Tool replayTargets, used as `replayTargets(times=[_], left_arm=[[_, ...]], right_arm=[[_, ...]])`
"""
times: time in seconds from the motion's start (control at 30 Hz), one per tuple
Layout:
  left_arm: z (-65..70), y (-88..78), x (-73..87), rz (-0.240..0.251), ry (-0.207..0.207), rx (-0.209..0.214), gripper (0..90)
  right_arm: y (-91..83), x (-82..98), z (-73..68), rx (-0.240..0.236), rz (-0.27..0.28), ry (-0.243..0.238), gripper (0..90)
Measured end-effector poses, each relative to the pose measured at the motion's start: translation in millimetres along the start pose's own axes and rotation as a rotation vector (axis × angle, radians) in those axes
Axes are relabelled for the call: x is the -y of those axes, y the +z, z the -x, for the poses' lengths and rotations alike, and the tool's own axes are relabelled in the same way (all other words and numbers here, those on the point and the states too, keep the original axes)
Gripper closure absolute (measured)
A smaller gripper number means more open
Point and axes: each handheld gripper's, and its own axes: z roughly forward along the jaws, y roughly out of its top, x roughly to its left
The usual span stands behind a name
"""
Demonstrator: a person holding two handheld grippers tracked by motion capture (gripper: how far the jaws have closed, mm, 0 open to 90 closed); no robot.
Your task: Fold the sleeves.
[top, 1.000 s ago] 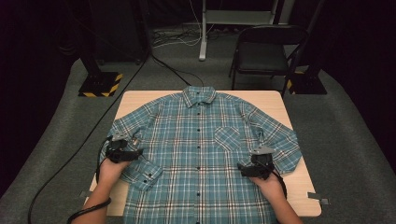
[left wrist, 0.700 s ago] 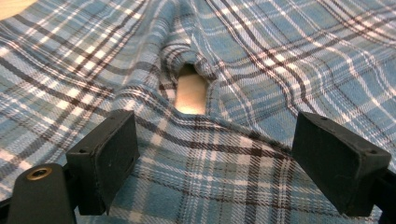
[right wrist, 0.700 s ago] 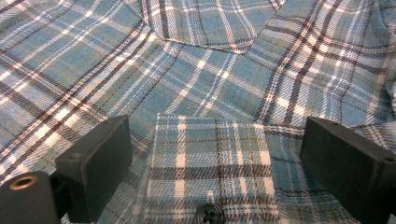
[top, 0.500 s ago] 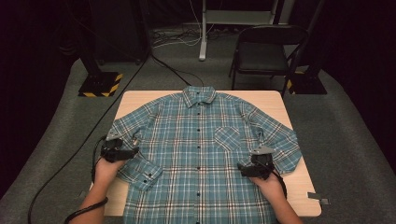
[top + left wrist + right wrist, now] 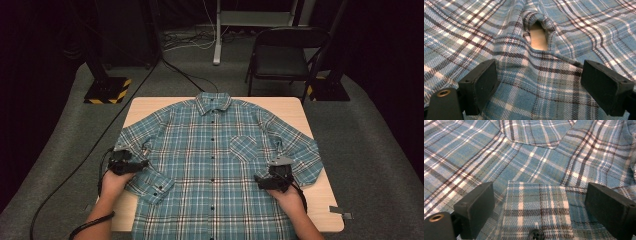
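A blue plaid shirt lies buttoned and face up on the wooden table, collar at the far side. My left gripper hovers at the shirt's left sleeve, near the armpit fold. In the left gripper view my left gripper stands open over rumpled sleeve cloth, with a gap of bare table ahead. My right gripper is at the right sleeve's cuff. In the right gripper view my right gripper is open, and the cuff with its dark button lies flat between the jaws.
Beyond the table stand a black folding chair, a metal stand post and a weighted base with yellow-black tape. Cables trail over the grey carpet at left. A small tape piece sits at the table's right corner.
My left gripper has edged slightly left, toward the table's left edge. The right gripper and the shirt have not moved.
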Motion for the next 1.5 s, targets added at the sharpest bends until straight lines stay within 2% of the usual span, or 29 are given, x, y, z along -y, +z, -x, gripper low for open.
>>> replayTargets(times=[0.13, 0.23, 0.3, 0.43, 0.53, 0.73, 0.87, 1.0, 1.07, 1.13, 1.23, 1.33, 1.43, 1.5], left_arm=[[4.8, -7.7, -7.9, 0.056, 0.007, 0.016, 13.9], [12.3, -8.2, -12.8, 0.07, 0.039, 0.039, 13.5], [15.9, -3.1, -12.8, 0.048, 0.065, 0.047, 13.4], [16.5, 8.9, -9.9, 0.008, 0.075, 0.039, 12.1], [13.5, 13.2, -7.7, 0.008, 0.058, 0.033, 11.1], [14.1, 13.5, -6.1, 0.009, 0.089, 0.031, 10.9], [18.2, 11.7, -7.1, -0.014, 0.09, 0.052, 11.1], [21.3, 8.1, -8.2, -0.044, 0.077, 0.095, 11.1], [22.1, 7.0, -8.0, -0.051, 0.085, 0.105, 11.1], [21.2, 5.7, -9.0, -0.052, 0.072, 0.12, 11.5], [18.7, 0.4, -12.3, -0.001, 0.069, 0.109, 13.6], [14.5, -2.2, -15.3, 0.034, 0.064, 0.071, 13.2], [9.8, 2.1, -13.7, 0.013, 0.057, 0.041, 13.0], [8.5, 7.3, -10.4, -0.022, 0.05, 0.052, 13.2]], right_arm=[[0.0, 0.0, 0.0, 0.0, 0.0, 0.0, 8.4], [0.0, 0.0, 0.0, 0.0, 0.0, 0.0, 8.3], [0.0, 0.0, -0.1, 0.001, 0.0, 0.001, 8.3], [0.0, 0.0, -0.2, 0.002, 0.0, 0.001, 8.2], [0.0, 0.0, -0.1, 0.003, 0.0, 0.0, 8.2], [0.0, 0.0, -0.1, 0.003, 0.0, 0.0, 8.2], [0.0, 0.0, -0.1, 0.003, 0.0, 0.0, 8.2], [-0.1, 0.1, -0.1, 0.004, 0.0, 0.0, 8.2], [-0.1, 0.1, -0.1, 0.004, 0.0, 0.0, 8.2], [-0.1, 0.0, -0.1, 0.004, 0.0, 0.0, 8.2], [0.0, 0.0, -0.1, 0.003, 0.0, 0.0, 8.2], [0.0, 0.1, -0.1, 0.003, 0.0, 0.0, 8.2], [-0.1, 0.1, -0.2, 0.004, 0.0, 0.001, 8.2], [-0.3, 0.3, -0.2, 0.005, 0.0, 0.002, 8.2]])
